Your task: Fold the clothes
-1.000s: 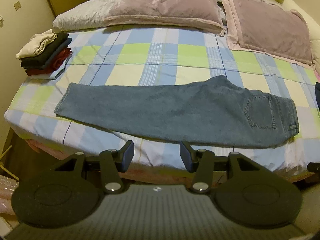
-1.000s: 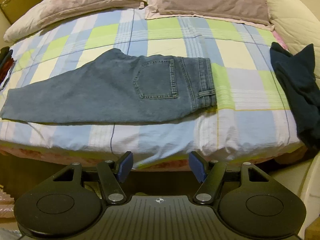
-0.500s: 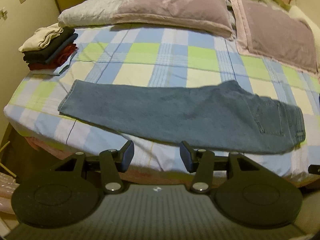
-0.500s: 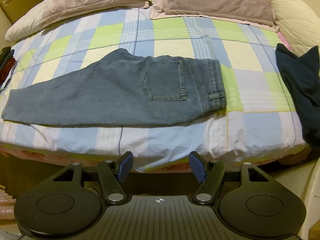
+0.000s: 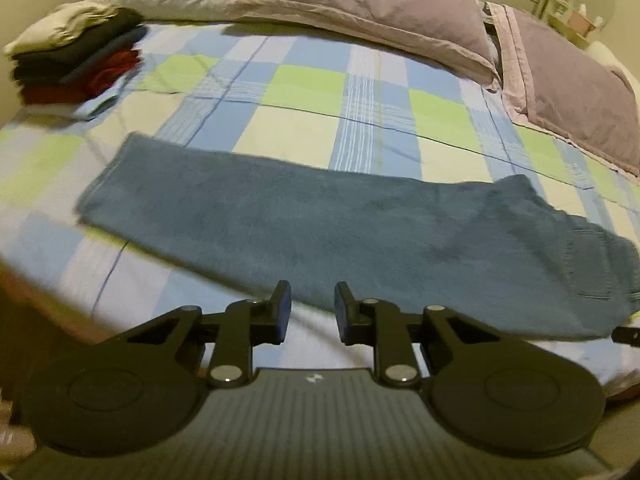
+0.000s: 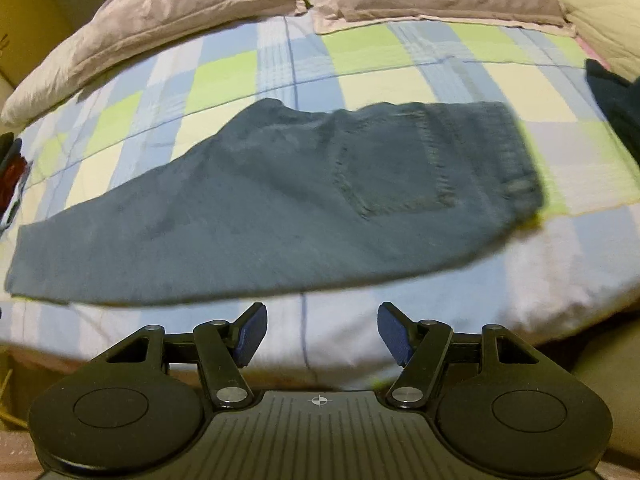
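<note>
A pair of blue jeans (image 5: pixel 340 232) lies flat across the checked bedspread, folded lengthwise, hem to the left and waistband to the right. The right wrist view shows the jeans (image 6: pixel 280 208) with a back pocket facing up. My left gripper (image 5: pixel 308 312) hovers open just short of the jeans' near edge, around mid-leg. My right gripper (image 6: pixel 320 332) is open too, above the bed's front edge below the seat of the jeans. Neither holds anything.
A stack of folded clothes (image 5: pixel 76 60) sits at the bed's far left corner. Two mauve pillows (image 5: pixel 360 4) lie along the head of the bed. A dark garment (image 6: pixel 616 104) lies at the right edge. The bedspread (image 5: pixel 296 136) drops off at the front.
Both grippers have moved forward and closer to the bed, so the jeans fill more of each view. The left jaws have narrowed somewhat; the jeans have not moved.
</note>
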### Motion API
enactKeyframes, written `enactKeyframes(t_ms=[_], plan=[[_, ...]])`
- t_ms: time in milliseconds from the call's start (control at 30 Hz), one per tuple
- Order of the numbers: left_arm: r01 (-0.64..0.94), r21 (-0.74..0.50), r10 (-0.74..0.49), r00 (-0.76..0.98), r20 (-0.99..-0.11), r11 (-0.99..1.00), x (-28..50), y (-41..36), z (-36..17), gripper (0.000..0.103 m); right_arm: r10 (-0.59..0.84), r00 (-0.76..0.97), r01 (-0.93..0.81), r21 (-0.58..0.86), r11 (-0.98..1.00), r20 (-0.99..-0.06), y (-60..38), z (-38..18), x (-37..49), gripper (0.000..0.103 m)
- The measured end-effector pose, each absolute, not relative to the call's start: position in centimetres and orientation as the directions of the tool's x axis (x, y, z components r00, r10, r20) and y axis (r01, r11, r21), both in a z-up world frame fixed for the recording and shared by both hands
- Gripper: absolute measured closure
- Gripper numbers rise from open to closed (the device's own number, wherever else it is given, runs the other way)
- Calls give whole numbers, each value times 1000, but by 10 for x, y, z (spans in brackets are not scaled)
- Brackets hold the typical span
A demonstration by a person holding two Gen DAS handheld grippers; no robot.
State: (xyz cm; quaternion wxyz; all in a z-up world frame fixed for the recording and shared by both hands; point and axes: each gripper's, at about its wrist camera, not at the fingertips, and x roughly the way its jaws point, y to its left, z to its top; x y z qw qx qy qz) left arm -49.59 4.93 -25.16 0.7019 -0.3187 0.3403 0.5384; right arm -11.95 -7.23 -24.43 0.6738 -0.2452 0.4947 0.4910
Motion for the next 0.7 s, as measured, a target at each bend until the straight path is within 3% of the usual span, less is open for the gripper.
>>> enactKeyframes(t_ms=[233,300,433,500,567,700], plan=[[-956,-4,626,195,-755,292,-527,108,-356,84,602,109,-940,114,321,-791,-41,-330,-139,38],[-960,46,672,158,-723,275,-549,114,-378,89,658,127,-952,96,292,-742,-37,-354,-143,38],[-973,180,783,0,-622,143,-601,124,-395,89,700,214,-951,19,309,-681,-56,-387,-120,38],[-975,214,803,-80,-591,61,-627,130,-398,89,729,229,-946,29,323,-645,-69,-393,-104,45],[-983,184,808,-86,-583,27,-644,128,-391,90,743,243,-940,37,339,-623,-75,-393,-104,46],[-994,29,831,69,-552,102,-633,96,-361,90,760,272,-927,53,372,-590,-82,-386,-114,46]])
